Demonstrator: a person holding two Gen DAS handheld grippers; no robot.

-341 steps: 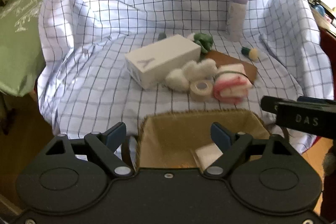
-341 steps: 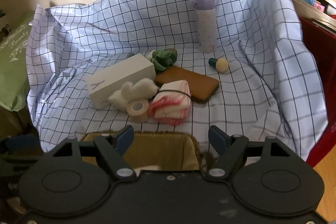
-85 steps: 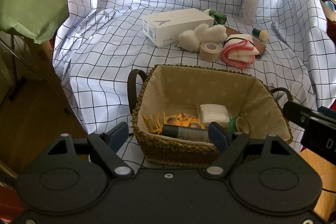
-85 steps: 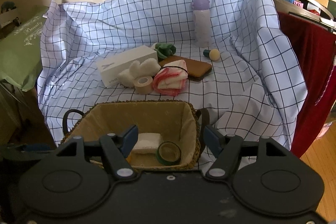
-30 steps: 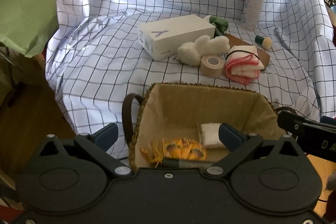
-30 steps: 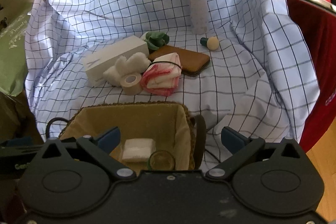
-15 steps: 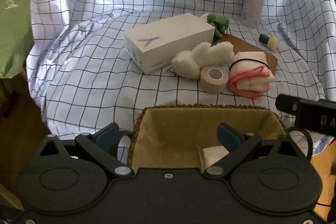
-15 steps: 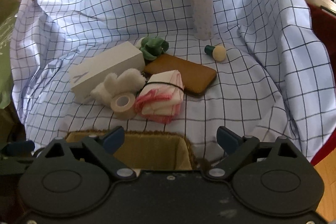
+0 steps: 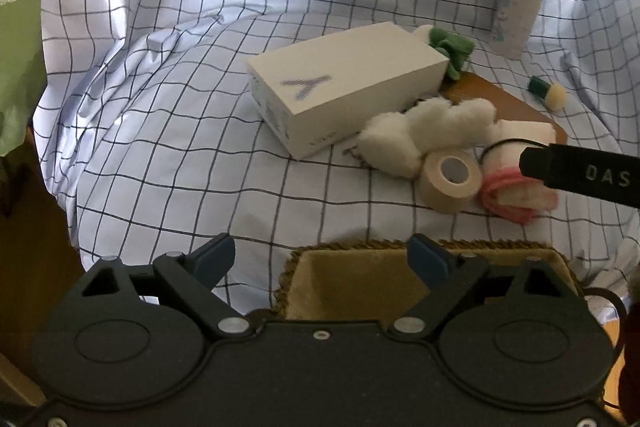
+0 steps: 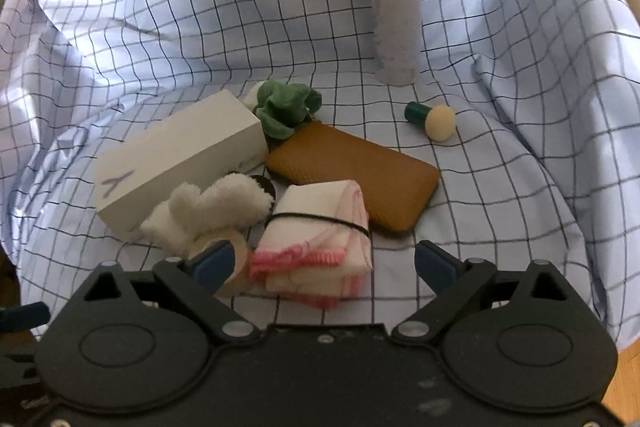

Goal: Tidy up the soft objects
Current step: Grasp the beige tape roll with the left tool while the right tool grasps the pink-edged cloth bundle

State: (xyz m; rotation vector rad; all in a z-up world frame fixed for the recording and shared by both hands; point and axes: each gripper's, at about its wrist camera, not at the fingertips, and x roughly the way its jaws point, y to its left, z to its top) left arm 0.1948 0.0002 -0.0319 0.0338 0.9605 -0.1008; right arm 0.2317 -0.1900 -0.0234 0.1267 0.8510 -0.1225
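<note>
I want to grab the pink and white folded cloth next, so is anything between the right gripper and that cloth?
Nothing visible blocks it. The folded cloth lies just ahead of the open, empty right gripper. The tape roll sits close beside the cloth, behind that gripper's left fingertip.

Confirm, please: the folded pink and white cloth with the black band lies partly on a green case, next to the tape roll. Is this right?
Not quite. The case under the folded cloth is brown, not green; the right wrist view shows it. The green thing is a scrunchie behind it. The tape roll is beside the cloth.
</note>
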